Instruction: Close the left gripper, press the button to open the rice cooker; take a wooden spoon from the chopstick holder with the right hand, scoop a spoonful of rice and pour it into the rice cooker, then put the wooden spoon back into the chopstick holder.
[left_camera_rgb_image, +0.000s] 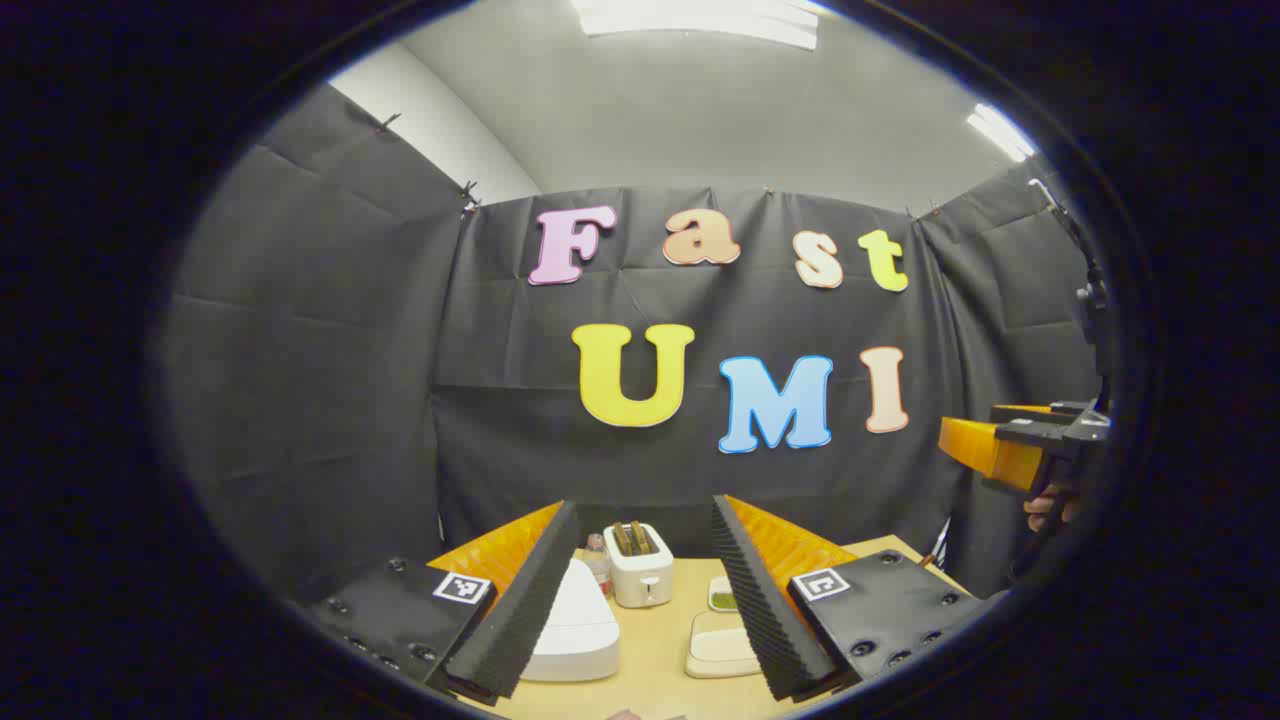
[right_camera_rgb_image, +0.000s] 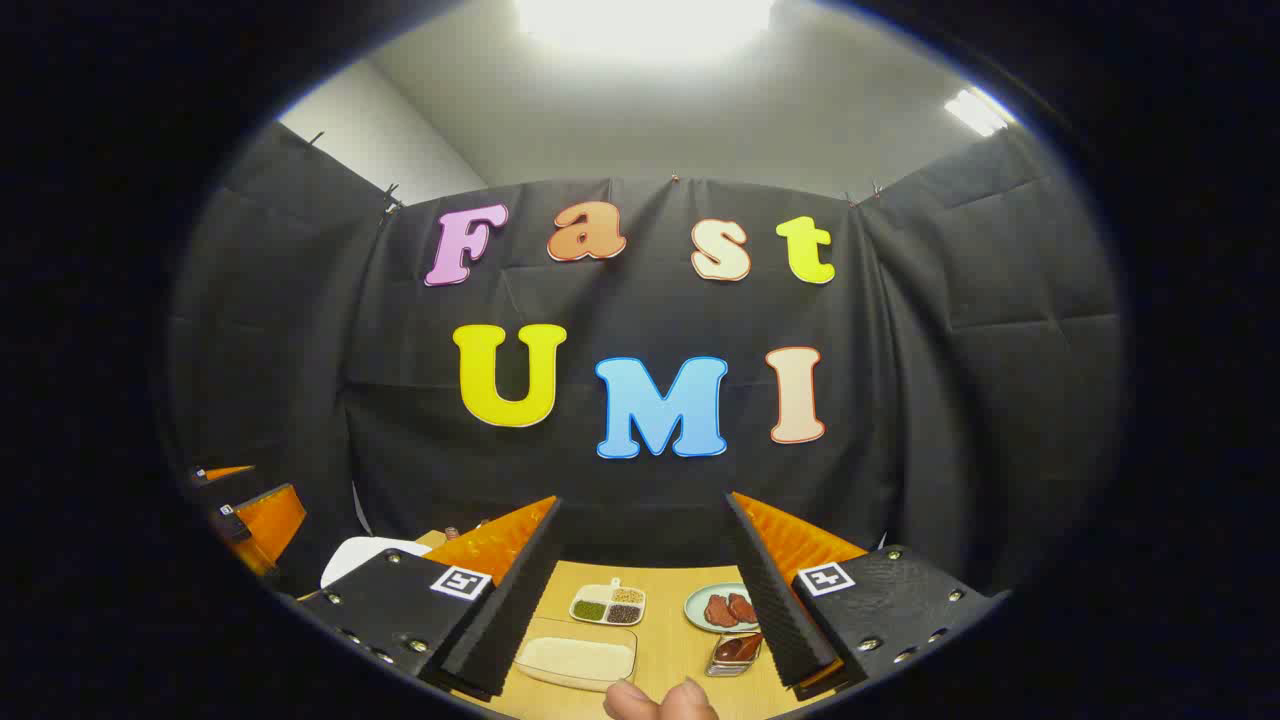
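In the left gripper view, my left gripper (left_camera_rgb_image: 645, 508) is held above the near table edge, open, with nothing between its fingers. The white rice cooker (left_camera_rgb_image: 575, 625) sits low between the fingers, next to the left one, lid down. A shallow tray of rice (left_camera_rgb_image: 720, 645) lies by the right finger. In the right gripper view, my right gripper (right_camera_rgb_image: 642, 502) is also open and empty, and the rice tray (right_camera_rgb_image: 578, 660) lies below it near its left finger. The cooker's white top (right_camera_rgb_image: 365, 555) peeks out at the left.
On the wooden table (left_camera_rgb_image: 660, 640), a white toaster (left_camera_rgb_image: 638, 565) and a small bottle (left_camera_rgb_image: 598, 560) stand behind the cooker. A divided dish of grains (right_camera_rgb_image: 608, 603), a plate of meat (right_camera_rgb_image: 722, 608) and a small glass dish (right_camera_rgb_image: 735, 650) lie ahead. Fingertips of a hand (right_camera_rgb_image: 660, 700) show at the bottom.
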